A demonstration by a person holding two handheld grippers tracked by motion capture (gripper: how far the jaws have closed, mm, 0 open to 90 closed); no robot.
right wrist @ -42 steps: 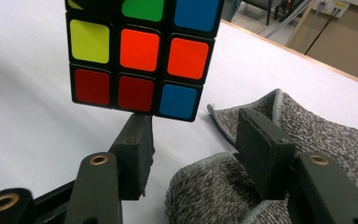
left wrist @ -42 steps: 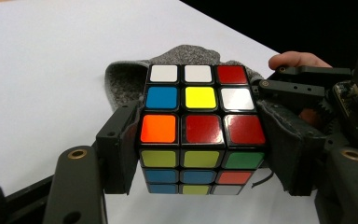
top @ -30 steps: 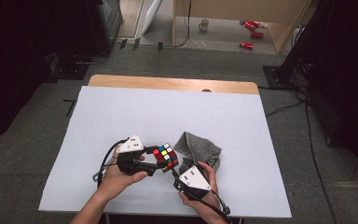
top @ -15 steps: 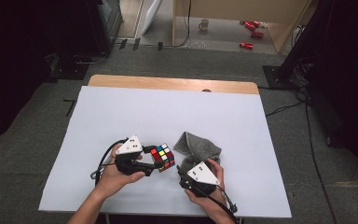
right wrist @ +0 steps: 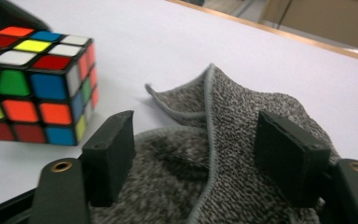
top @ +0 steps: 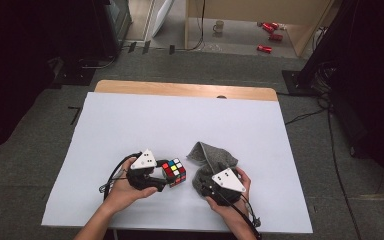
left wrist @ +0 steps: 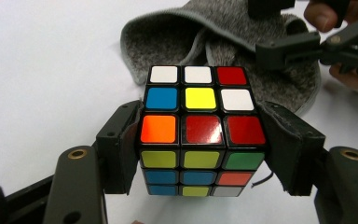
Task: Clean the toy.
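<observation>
Clamping the scrambled, multicoloured plastic puzzle cube (left wrist: 200, 135), your left gripper (left wrist: 200, 154) held at lower centre.
Your right gripper (right wrist: 205, 154) jaws had just been opening, wide over the grey knitted cloth (right wrist: 242, 140), freeing it.

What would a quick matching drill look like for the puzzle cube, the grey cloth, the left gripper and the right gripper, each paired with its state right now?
Things:
1. puzzle cube
2. grey cloth
3. left gripper
4. right gripper

States:
A. jaws have just been opening, spread over the knit fabric without pressing it
B. crumpled on the white table cover, one edge standing up
C. clamped by its two sides between two black jaws
D. jaws shut on a multicoloured block

Pairs: 1-C, 2-B, 3-D, 4-A
</observation>
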